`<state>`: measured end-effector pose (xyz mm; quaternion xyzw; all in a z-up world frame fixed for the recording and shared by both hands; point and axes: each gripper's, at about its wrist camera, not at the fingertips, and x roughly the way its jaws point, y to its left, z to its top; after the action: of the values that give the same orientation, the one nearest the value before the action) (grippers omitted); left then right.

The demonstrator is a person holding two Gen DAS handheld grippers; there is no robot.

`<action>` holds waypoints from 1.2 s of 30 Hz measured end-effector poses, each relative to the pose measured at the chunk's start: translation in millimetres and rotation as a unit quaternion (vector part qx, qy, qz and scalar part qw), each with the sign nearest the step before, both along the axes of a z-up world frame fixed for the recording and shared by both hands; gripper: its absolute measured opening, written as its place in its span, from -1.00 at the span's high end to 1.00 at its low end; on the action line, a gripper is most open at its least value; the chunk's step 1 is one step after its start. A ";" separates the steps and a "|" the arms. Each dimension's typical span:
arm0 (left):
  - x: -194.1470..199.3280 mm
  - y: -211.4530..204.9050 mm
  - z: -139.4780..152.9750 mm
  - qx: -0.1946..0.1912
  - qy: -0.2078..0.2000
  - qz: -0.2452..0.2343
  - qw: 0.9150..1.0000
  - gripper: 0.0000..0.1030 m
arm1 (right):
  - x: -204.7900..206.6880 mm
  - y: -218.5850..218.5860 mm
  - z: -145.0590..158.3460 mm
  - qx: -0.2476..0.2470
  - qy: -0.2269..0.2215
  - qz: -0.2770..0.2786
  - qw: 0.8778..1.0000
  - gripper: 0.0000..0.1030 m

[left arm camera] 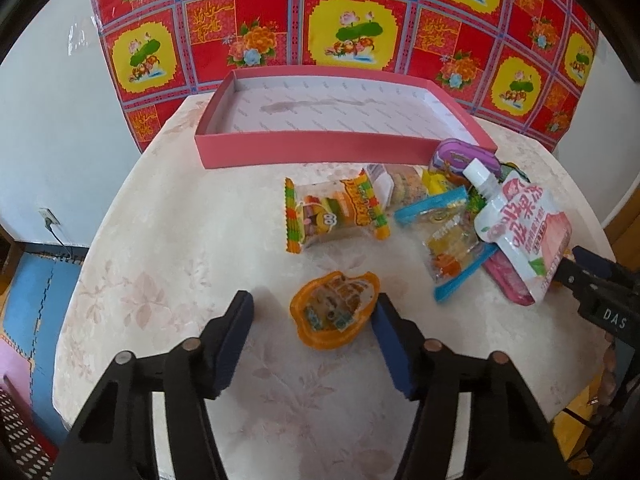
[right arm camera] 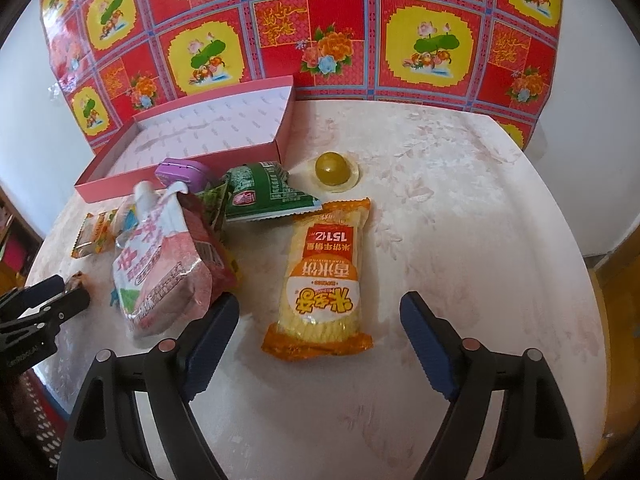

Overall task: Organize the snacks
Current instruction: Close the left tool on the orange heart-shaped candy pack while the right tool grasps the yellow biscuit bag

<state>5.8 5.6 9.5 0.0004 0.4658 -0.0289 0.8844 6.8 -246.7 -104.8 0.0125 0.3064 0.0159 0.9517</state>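
Observation:
An empty pink box (left arm camera: 320, 148) stands at the table's far side; it also shows in the right wrist view (right arm camera: 120, 176). My left gripper (left arm camera: 314, 314) is open around an orange jelly cup (left arm camera: 334, 310), its right finger touching the cup. My right gripper (right arm camera: 320, 316) is open around the near end of a yellow rice-cracker pack (right arm camera: 324, 276), not touching it. A pink drink pouch (right arm camera: 160, 264) lies beside its left finger, also seen in the left wrist view (left arm camera: 524, 228). A burger gummy pack (left arm camera: 336, 210) lies ahead.
A pile of snacks lies by the box: a purple tin (right arm camera: 180, 172), a green packet (right arm camera: 268, 196), a blue-edged candy pack (left arm camera: 452, 240). A round yellow jelly (right arm camera: 332, 170) sits apart. A red floral cloth (right arm camera: 320, 32) hangs behind. The table edge (right arm camera: 592, 280) is near right.

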 end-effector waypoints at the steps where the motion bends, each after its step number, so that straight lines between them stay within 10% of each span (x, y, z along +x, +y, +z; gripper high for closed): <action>1: 0.4 -0.3 -0.2 0.004 -0.001 0.000 1.000 -0.15 | 1.5 -0.2 -0.3 0.000 0.001 0.000 1.000 -0.58; 14: 6.1 0.3 0.1 0.003 -0.015 -0.003 1.000 0.48 | 10.6 -2.6 -0.2 -0.016 -0.002 -0.016 1.000 -0.34; 21: 7.7 1.0 1.2 -0.002 -0.013 -0.001 1.000 0.51 | 10.4 -6.8 2.4 -0.020 -0.004 -0.028 0.999 0.23; 36: -0.3 10.3 13.0 -0.011 -0.024 0.013 1.000 0.52 | -5.6 -9.6 11.7 0.004 -0.013 -0.012 1.000 0.25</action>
<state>5.5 15.9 22.5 -0.0145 0.4439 -0.0224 0.8957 1.2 -256.3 -93.1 0.0201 0.2936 0.0060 0.9557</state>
